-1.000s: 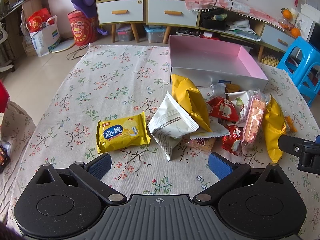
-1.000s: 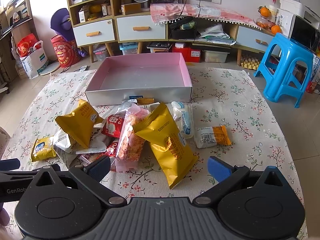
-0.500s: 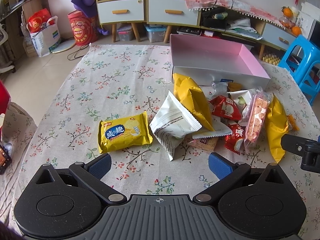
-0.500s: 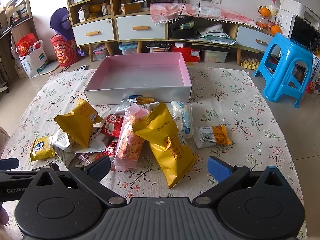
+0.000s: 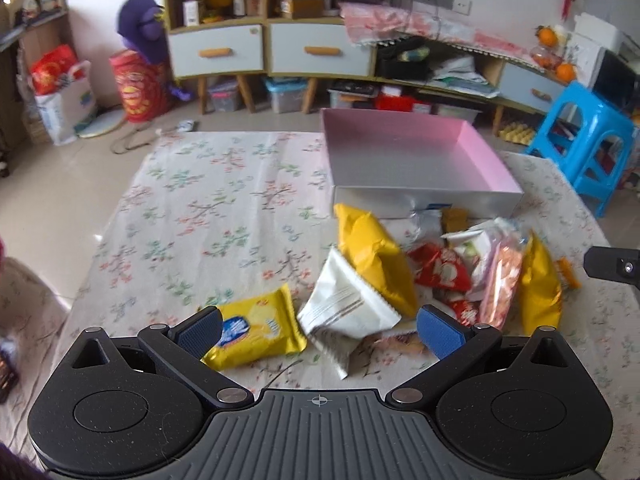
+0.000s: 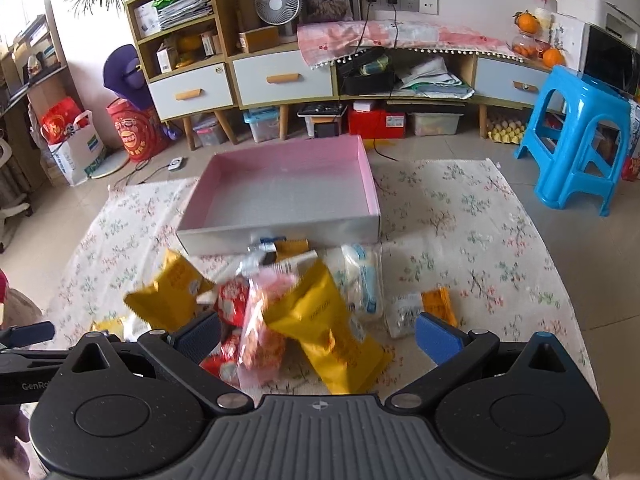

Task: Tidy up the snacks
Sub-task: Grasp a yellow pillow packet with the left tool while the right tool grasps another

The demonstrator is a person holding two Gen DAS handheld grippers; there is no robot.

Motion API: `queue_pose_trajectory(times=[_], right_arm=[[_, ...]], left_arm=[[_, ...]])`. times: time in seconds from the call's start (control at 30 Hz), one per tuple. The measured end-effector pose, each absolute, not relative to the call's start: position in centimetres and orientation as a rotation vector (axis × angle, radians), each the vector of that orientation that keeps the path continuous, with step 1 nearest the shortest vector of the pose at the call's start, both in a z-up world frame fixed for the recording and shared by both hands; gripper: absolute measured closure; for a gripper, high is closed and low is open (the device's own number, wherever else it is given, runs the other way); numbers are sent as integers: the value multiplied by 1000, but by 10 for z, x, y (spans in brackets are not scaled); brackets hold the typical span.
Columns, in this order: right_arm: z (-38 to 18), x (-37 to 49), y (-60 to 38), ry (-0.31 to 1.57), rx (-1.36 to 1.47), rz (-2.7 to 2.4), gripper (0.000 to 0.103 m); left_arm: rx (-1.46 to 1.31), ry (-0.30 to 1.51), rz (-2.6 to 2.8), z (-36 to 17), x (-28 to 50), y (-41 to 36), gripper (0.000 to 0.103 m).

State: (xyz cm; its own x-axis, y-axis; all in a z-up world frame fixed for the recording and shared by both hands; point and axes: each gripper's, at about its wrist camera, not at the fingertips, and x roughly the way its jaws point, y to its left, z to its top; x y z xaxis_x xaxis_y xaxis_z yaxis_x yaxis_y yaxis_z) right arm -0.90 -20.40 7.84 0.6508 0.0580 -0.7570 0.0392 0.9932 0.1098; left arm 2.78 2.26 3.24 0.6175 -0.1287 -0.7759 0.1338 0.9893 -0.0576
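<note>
The snack pile [image 6: 288, 312] is heaped against the near wall of the empty pink box [image 6: 372, 200], mid-tablecloth [image 5: 224, 200]. Both the left gripper [image 5: 318, 330] and right gripper [image 6: 318, 336] are spread wide, nothing gripped. Overlapping slippery bags could easily be dragged together or dropped short of the box.
</note>
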Motion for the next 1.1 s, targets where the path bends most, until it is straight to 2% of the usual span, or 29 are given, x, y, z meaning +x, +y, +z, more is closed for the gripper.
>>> queue_pose_trajectory(times=[0.13,0.37,0.43,0.67,0.9,1.03,1.1], right_arm=[[88,10,-213,864,128,26,11],[52,23,-245,945,283,118,26],[41,26,-249,984,289,167,30],[22,27,-249,1045,245,238,29],[7,30,-237,1088,110,264,30],[1,30,-232,1083,43,247,36],[0,30,-231,1077,21,238,43]], left_arm=[[-42,925,-253,41,50,24,0],[-173,904,-320,28,84,31,2],[-199,930,-341,21,95,30,6],[-222,968,-376,5,117,18,8],[-140,1031,-382,-15,121,3,21],[-110,1047,-374,-21,120,0,34],[-117,1051,-372,-23,120,0,35]])
